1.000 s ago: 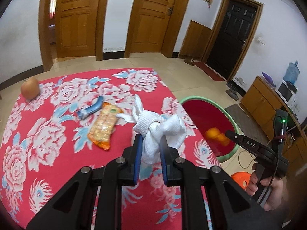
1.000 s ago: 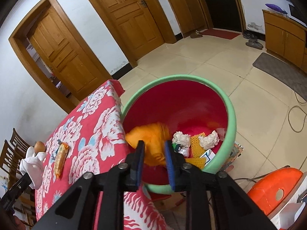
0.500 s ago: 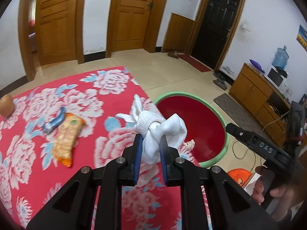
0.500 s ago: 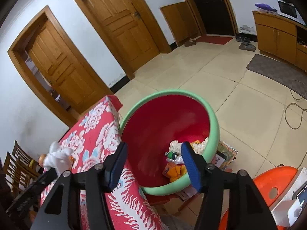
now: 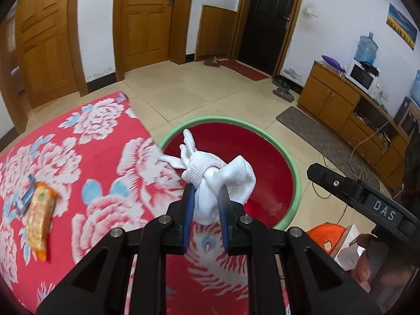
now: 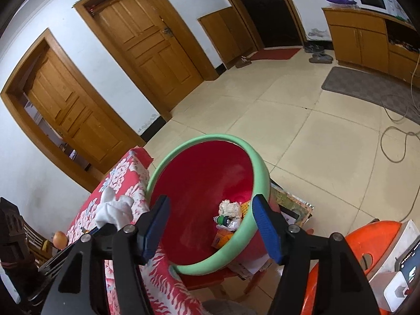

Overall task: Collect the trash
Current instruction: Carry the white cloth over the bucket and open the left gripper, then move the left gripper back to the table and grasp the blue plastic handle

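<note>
My left gripper (image 5: pixel 206 204) is shut on a knotted white cloth (image 5: pixel 218 173) and holds it in the air at the table's right edge, next to the bin's rim. The bin (image 5: pixel 294 173) is red inside with a green rim; in the right wrist view (image 6: pixel 260 168) it holds crumpled paper and wrappers (image 6: pixel 228 215). My right gripper (image 6: pixel 210 225) is open and empty above the bin's near side. The white cloth also shows in the right wrist view (image 6: pixel 113 210). An orange snack wrapper (image 5: pixel 39 215) and a blue wrapper (image 5: pixel 26 197) lie on the table at left.
The table has a red floral cloth (image 5: pixel 92 183). An orange plastic stool (image 6: pixel 367 249) with a white box stands right of the bin. A brown fruit (image 6: pixel 59 237) sits on the table's far end. Wooden cabinets (image 5: pixel 341 105) line the right wall.
My right gripper opened and the orange item it held dropped into the bin. My left gripper carried the white cloth to the right, toward the bin.
</note>
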{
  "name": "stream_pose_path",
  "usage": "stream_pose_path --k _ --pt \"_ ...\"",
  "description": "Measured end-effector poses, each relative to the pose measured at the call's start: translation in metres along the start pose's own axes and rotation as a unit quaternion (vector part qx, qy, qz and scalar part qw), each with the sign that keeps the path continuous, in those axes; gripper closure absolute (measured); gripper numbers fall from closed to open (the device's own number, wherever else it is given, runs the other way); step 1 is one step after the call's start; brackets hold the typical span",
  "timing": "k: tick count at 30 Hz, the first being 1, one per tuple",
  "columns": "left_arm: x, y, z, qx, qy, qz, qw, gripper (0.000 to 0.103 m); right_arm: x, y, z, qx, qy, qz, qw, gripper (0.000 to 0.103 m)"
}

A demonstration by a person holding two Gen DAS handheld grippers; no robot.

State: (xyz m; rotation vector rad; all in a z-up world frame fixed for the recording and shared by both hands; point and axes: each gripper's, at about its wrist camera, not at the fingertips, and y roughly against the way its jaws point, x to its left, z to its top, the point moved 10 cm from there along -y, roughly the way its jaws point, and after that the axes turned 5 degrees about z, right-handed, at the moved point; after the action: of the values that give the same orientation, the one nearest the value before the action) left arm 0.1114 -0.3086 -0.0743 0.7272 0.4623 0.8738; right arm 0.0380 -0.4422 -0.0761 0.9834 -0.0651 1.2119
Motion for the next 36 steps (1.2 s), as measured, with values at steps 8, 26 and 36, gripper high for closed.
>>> stream_pose_path --k 8,26,36 --pt "-0.014 -0.014 0.005 0.005 -0.012 -0.013 0.9998 0.070 -0.006 -0.005 0.002 0.004 -0.008 -0.001 1.000 0.036" --pt "0.049 0.033 0.008 -0.028 0.017 0.047 0.9983 0.062 0.021 0.007 -0.004 0.002 0.013 0.021 1.000 0.035" --pt "0.146 0.058 -0.001 -0.033 0.060 0.122 0.9902 0.062 0.049 0.008 -0.015 0.012 0.037 0.026 0.999 0.035"
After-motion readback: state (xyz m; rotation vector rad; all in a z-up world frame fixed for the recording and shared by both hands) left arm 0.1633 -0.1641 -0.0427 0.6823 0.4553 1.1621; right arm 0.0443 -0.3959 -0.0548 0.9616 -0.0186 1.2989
